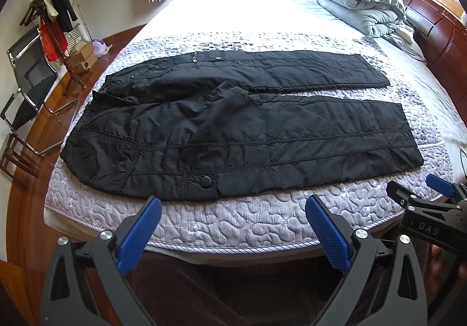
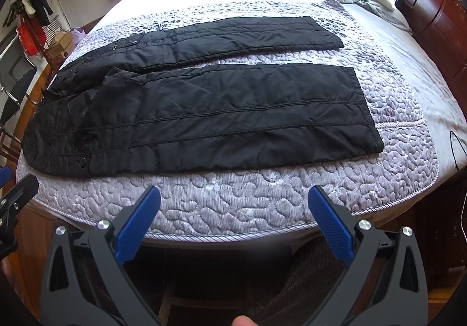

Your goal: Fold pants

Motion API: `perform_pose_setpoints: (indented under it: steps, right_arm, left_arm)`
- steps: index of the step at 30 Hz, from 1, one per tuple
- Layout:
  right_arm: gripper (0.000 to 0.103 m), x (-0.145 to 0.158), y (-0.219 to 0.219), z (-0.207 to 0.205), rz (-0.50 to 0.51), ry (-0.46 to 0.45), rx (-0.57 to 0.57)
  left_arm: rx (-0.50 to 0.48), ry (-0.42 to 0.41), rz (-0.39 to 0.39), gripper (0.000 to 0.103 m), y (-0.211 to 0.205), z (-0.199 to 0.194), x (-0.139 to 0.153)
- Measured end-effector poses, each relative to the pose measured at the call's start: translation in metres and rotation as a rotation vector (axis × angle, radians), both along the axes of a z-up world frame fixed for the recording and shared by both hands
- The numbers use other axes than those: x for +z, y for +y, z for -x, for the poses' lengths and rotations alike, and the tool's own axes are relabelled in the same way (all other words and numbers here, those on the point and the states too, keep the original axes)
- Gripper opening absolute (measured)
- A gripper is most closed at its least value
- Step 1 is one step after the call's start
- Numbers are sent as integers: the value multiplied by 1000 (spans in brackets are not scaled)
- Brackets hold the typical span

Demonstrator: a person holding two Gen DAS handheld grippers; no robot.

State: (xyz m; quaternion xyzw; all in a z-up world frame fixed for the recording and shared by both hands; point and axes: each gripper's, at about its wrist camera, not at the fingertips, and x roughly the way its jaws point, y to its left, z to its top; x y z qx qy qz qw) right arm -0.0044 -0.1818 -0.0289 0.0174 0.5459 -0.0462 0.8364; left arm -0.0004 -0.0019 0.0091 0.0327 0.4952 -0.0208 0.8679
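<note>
The black pants (image 1: 233, 127) lie flat across my quilted bed (image 1: 233, 218), legs apart. My left gripper (image 1: 233, 226) and right gripper (image 2: 233, 220) both gape, empty. The fabric looks padded, soft, probably slippery — I'd pinch the near-side waist corner and hem.

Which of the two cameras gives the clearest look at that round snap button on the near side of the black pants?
The left wrist view. There the snap button sits large, well lit and near the centre of the pants. In the right wrist view the same button is small, dark and squeezed toward the left edge.
</note>
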Motion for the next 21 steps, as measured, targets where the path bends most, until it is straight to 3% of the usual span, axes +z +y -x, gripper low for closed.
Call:
perform_pose_setpoints:
  steps: [21]
  right_arm:
    - [101,-2,-4,0,2,4,-7]
  left_arm:
    - [0,6,1,100,1,-1,-3]
